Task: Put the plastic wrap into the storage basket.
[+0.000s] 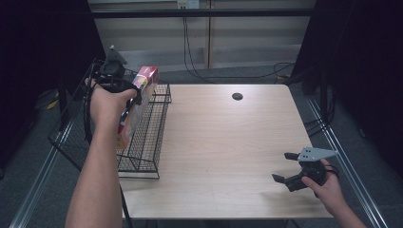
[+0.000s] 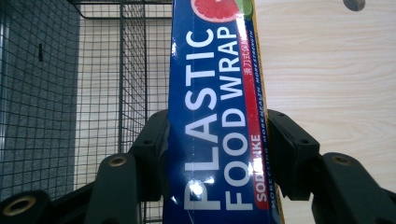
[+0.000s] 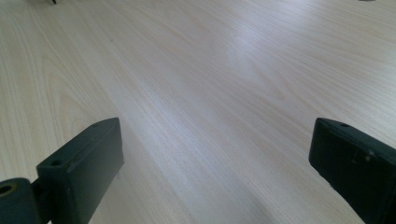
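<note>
A: Left gripper (image 2: 217,154)?
B: Pinching the long blue plastic food wrap box (image 2: 217,116), holding it over the black wire basket (image 1: 147,137).
A: Right gripper (image 1: 288,167)?
B: Hovering spread, nothing between, over the pale wooden table (image 1: 223,142).

Dim dark surrounds; overhead glare on table (image 3: 243,60) and glossy box (image 2: 215,116); soft focus

This looks like a lab or recording booth rather than a home. A bare light-wood table (image 1: 228,142) with a cable hole (image 1: 237,96) stands on grey carpet (image 1: 228,75). Black curtains (image 1: 366,57) hang to either side of the table, metal rails (image 1: 349,161) run along its 2 sides, and loose cables (image 1: 190,52) trail down the pale wall panels behind it.
</note>
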{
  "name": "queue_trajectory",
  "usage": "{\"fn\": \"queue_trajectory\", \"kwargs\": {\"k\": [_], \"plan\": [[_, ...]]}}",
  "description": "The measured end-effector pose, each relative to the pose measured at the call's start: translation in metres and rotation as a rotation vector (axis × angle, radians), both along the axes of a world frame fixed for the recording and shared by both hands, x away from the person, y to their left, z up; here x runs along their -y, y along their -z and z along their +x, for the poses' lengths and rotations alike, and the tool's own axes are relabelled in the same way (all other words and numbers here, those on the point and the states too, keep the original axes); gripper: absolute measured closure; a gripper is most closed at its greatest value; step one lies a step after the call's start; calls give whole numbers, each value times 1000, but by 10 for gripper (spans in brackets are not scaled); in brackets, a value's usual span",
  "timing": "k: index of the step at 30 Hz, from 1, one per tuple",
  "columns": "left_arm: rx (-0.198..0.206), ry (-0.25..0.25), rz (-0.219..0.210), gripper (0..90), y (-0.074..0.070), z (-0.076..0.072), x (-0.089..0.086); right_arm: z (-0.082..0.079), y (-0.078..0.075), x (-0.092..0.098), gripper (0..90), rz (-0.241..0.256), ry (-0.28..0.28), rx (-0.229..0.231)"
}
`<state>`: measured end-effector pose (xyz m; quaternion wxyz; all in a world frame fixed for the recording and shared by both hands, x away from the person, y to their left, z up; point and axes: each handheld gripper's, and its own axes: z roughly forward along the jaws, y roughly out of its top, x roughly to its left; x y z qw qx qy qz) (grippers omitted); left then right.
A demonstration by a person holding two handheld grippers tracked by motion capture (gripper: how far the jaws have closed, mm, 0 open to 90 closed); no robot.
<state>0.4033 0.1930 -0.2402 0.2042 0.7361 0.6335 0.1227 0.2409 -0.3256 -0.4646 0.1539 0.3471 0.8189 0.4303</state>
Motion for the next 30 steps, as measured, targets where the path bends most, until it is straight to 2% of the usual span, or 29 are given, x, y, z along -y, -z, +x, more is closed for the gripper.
{"fn": "queue_trajectory", "kwargs": {"k": [16,21,23,30], "plan": [[10,-57,-5,458,-10,-7,-26,0,1,-2,26,-7,3,0],[22,-79,-4,458,-12,-10,-35,1,1,-2,26,-3,-4,-4],[11,-79,0,458,-13,-11,-39,1,1,-2,26,-4,-1,-4],[18,-100,3,457,-11,-14,-47,1,1,-2,25,-5,-1,0]]}}
